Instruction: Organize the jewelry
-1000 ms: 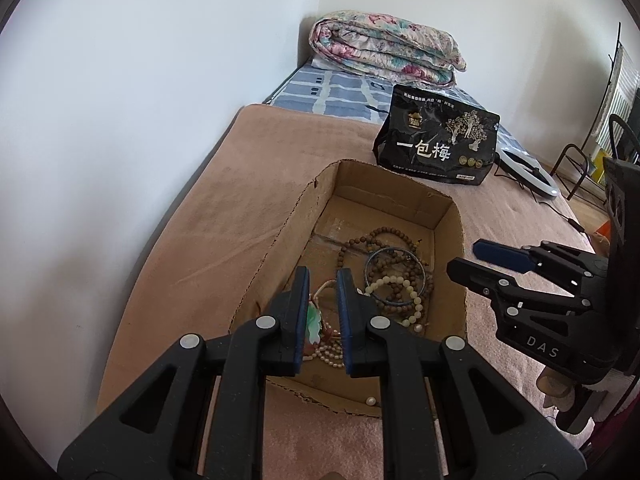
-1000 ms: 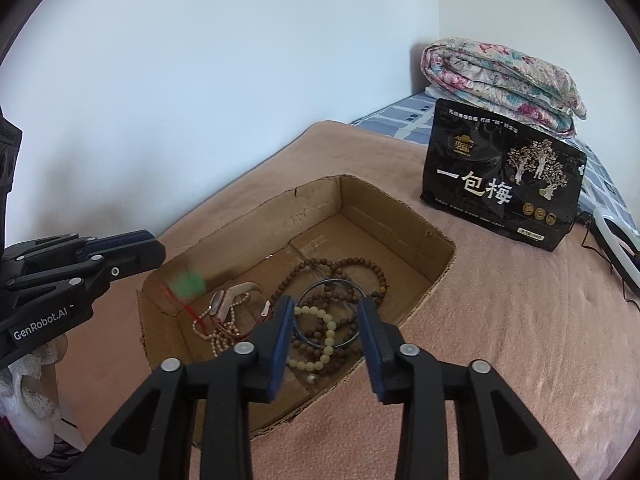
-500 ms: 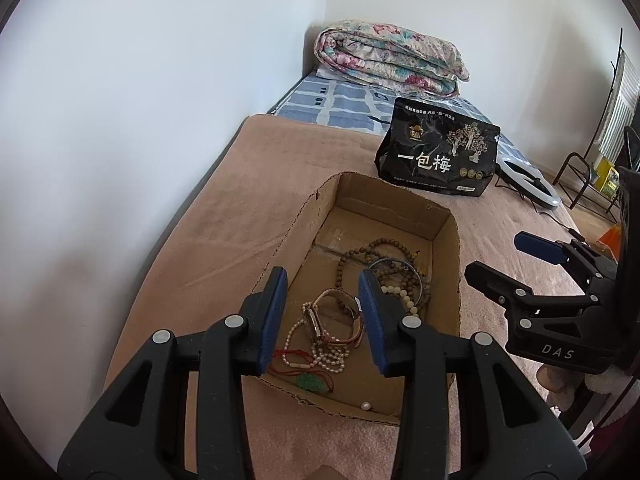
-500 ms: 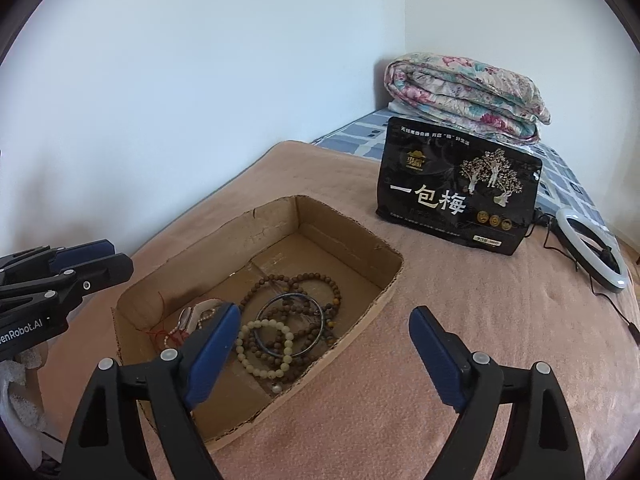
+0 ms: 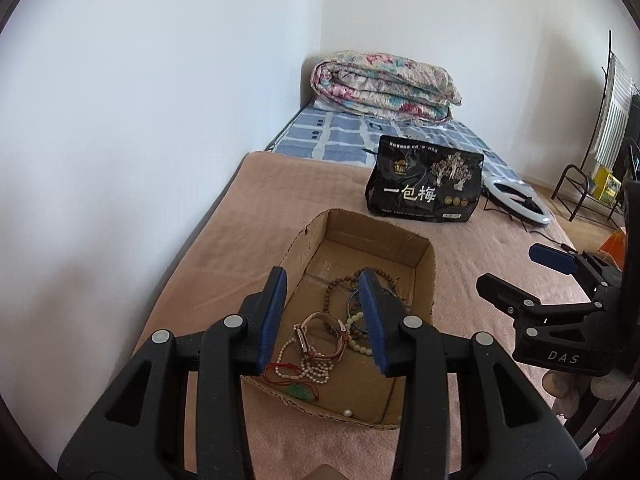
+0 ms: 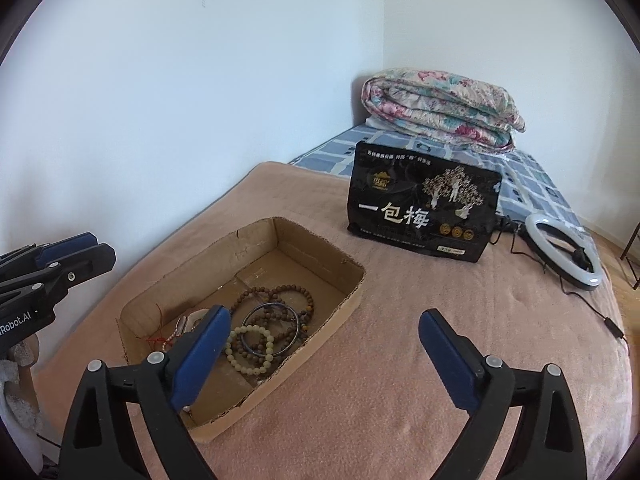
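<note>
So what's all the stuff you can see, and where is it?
open brown cardboard box: one, on the pink blanket.
dark brown wooden bead strand: one, in the box.
pale cream bead bracelet: one, in the box.
dark metal bangle: one, in the box, overlapping the beads.
tan strap watch: one, in the box.
white pearl strand: one, near the watch.
red cord with green pendant: one, near the box's front wall.
black snack bag with gold print: one, standing behind the box.
white ring light: one, lying right of the bag.
folded floral quilt: one, far end.
pink blanket: one, covering the bed.
left hand-held gripper: black, blue pads, empty.
right hand-held gripper: opening wide, empty.
</note>
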